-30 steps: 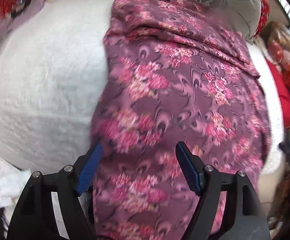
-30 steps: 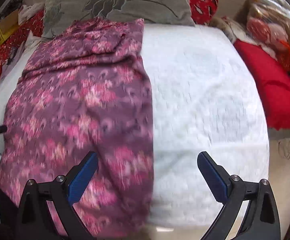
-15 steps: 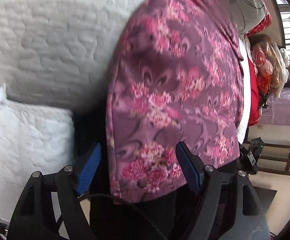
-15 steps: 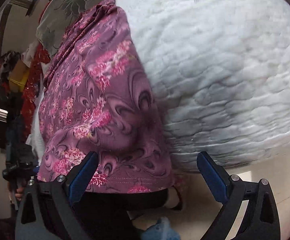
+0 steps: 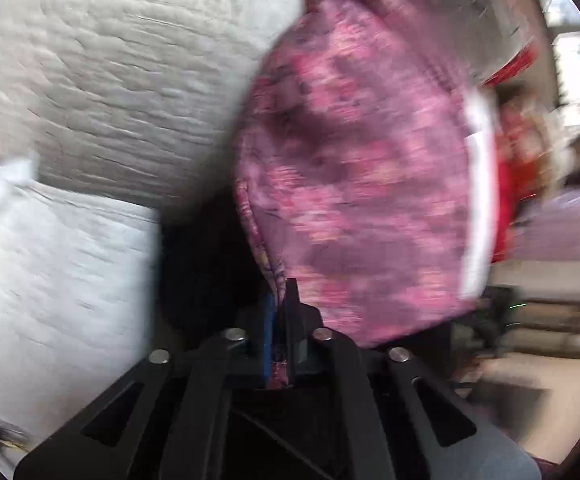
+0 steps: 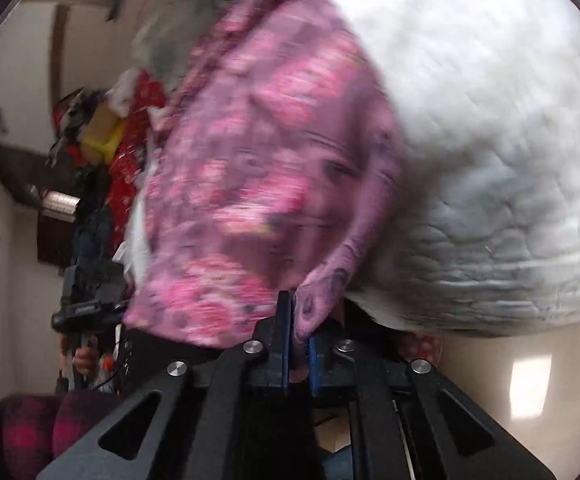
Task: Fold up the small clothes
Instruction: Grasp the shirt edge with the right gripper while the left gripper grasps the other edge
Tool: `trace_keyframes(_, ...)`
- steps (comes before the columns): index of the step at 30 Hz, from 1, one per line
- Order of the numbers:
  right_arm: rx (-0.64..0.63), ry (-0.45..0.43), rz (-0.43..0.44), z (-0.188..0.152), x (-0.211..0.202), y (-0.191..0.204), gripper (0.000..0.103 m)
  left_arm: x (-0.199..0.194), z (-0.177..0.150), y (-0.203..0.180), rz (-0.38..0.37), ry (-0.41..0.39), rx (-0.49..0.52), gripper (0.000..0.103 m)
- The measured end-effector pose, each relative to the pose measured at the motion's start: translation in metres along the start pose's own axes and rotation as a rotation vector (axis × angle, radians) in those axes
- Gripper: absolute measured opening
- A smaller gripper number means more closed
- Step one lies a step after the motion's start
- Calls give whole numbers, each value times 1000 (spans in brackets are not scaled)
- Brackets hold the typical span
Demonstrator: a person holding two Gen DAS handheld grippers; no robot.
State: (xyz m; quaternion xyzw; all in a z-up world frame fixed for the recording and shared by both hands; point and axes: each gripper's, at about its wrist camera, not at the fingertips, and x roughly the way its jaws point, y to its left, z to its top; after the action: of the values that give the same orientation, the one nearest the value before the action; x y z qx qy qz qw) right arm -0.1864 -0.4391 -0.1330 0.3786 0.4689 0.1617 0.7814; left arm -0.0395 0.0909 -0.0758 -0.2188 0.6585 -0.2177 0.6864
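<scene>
A white quilted bed [image 5: 121,80] filled both views, cushions and red fabric [image 6: 129,160] heaped at its far end. The purple floral garment [image 5: 362,184] lay along it, the hem hanging over the near edge. A second earlier both tools stood wide; now the left gripper [image 5: 281,300] and right gripper [image 6: 296,316] had just closed, each clamping a hem corner.

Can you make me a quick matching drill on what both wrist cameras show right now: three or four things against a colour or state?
Things:
1. left gripper
2. floral garment
3. quilted cover
4. red cloth

States:
a. white, under the garment
b. beside the bed, past the garment's far edge
c. shut on the garment's hem
d. purple-pink, pinched at two corners

Pairs: 1-c, 2-d, 3-a, 4-b
</scene>
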Motion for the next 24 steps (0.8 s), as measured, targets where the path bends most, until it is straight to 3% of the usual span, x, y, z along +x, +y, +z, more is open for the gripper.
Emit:
trace_keyframes(5, -59, -102, 97, 18, -30, 39, 6, -21, 14, -15, -185, -80, -6, 2)
trace_keyframes(11, -66, -230, 196, 54, -50, 69, 6, -29, 48, -39, -307, -142, -4, 2)
trace_keyframes(19, -52, -340, 238, 131, -50, 88, 6, -48, 108, -57, -381, -300, -27, 2)
trace_keyframes(24, -49, -382, 232, 184, -34, 94, 6, -51, 163, -60, -376, -396, -49, 2)
